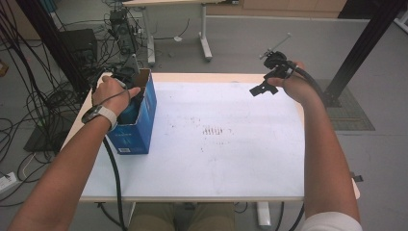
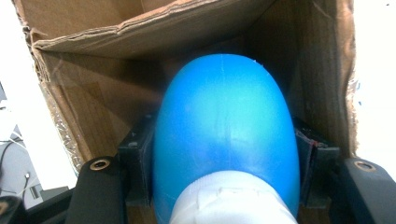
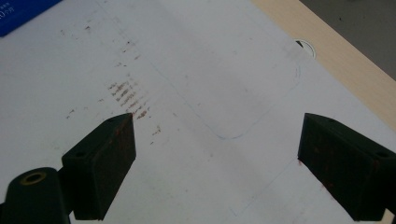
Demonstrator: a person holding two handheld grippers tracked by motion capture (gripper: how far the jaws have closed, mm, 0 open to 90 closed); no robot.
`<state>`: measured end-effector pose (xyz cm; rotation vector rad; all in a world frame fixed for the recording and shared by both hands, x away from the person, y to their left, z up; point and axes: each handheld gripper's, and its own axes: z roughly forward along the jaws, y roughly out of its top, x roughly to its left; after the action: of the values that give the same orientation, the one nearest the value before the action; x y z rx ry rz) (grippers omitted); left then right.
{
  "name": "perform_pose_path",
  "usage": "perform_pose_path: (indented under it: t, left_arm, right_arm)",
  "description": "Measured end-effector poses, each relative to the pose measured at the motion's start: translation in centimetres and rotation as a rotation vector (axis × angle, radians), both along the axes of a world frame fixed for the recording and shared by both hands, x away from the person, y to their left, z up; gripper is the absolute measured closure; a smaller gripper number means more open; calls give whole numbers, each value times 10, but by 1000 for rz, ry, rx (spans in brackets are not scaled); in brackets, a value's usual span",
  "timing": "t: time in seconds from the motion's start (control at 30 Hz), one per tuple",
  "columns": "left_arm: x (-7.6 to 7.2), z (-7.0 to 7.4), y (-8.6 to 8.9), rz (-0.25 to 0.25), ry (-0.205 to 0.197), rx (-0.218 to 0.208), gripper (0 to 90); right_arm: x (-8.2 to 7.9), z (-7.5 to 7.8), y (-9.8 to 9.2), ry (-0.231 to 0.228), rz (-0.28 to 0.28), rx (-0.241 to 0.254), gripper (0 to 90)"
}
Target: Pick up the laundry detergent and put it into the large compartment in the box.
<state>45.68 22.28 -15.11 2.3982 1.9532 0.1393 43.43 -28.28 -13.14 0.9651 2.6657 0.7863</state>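
Blue and smooth, a rounded plastic bottle with a white cap [image 2: 224, 140] sits clamped between the black jaws of the left gripper [image 2: 224, 172], one pad pressed against each flank, its domed end pointing into an open brown-lined cardboard box with a blue outside [image 1: 139, 120]. In the left gripper view the bottle lies inside the box mouth, with the box's corrugated walls and a folded flap around and beyond it. In the high view the left hand [image 1: 113, 96] holds that gripper down in the top of the box, which stands upright at the left edge of the white-covered table [image 1: 216, 159]. The right gripper [image 3: 217, 154] hovers well apart over the table's far right side, its jaws spread wide with bare, faintly stained table covering between them.
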Motion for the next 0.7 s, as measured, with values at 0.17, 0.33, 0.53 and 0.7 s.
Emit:
perform_pose_path:
  t: [0.17,0.33,0.53,0.7]
  left_arm:
    - [-1,0,0,1,-3,0,372]
    - [-1,0,0,1,-4,1,371]
    - [-1,0,0,1,-6,1,371]
    - [-2,0,0,1,-8,1,371]
  right_arm:
    - [0,0,0,0,-2,0,112]
    - [-1,0,0,-1,-3,0,112]
    - [-1,0,-1,-3,1,3,111]
    - [-1,0,0,-1,-1,0,112]
